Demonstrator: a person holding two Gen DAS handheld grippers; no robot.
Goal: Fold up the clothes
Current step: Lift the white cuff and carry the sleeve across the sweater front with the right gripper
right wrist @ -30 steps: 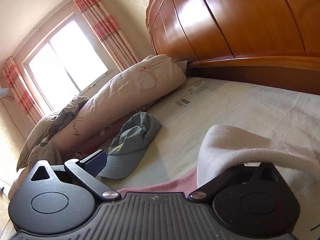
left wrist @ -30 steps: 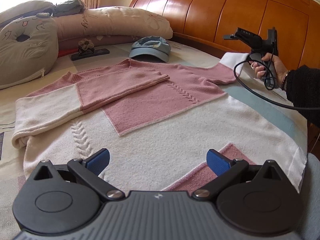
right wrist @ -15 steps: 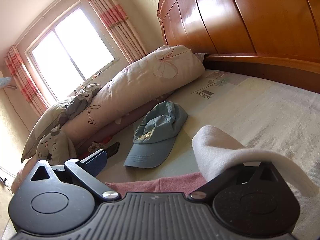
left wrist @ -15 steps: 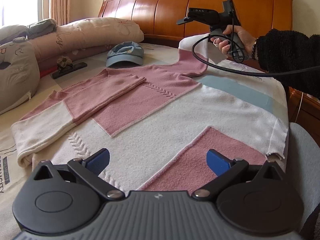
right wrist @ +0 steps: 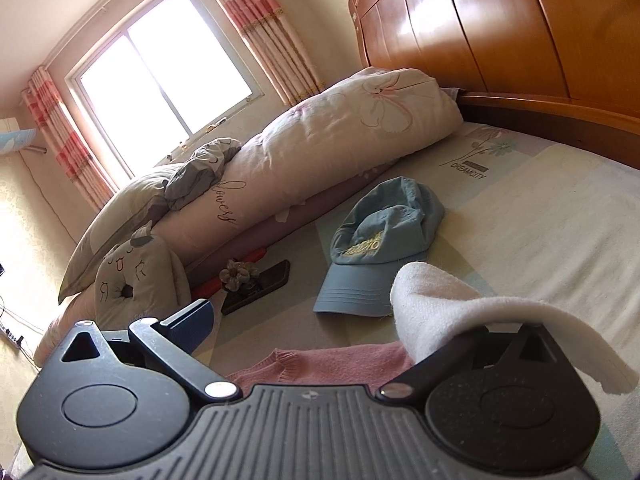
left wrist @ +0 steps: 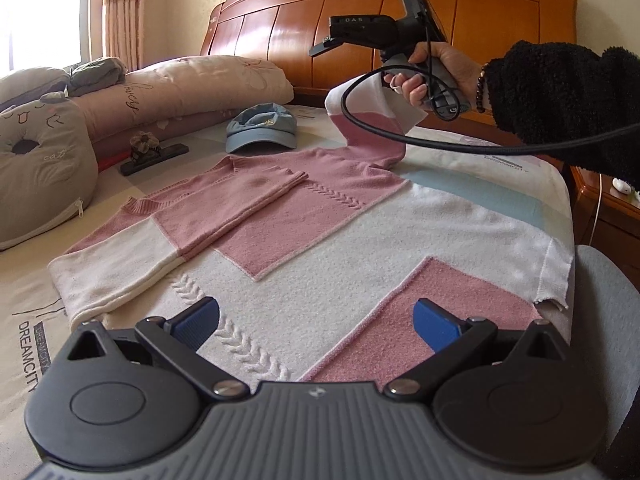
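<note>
On the left of the left wrist view, a round grey cushion [left wrist: 38, 168] and a long quilted bolster [left wrist: 188, 88] are seen along the far edge of the bed [left wrist: 500, 200], both soft and padded. Beside them a dark flat object topped with a fabric flower [left wrist: 150, 152] and a blue cotton cap [left wrist: 262, 128] lie on the printed sheet, apart from the garment. The sweater [left wrist: 320, 248], a pink-and-white knit with raised cable stitching, is spread flat across the middle of the bed, one sleeve already laid across its chest. It is judged light, limp and stretchy, with a fuzzy, non-slippery surface; it would sag wherever it is not supported, so a hold at a cuff, hem corner or shoulder seam is judged best. The left gripper [left wrist: 316, 320] is held low over the hem, its blue-padded jaws wide apart and nothing between them. Further right, the other sleeve [left wrist: 368, 128] is raised off the bed, its white cuff draped over one finger of the right gripper [right wrist: 348, 320]; whether the cuff is pinched cannot be told, though in the right wrist view the jaws are seen spread. Behind, the glossy wooden headboard [left wrist: 280, 28] is rigid and smooth, and a fuzzy black sleeve [left wrist: 560, 100] covers the person's arm.
</note>
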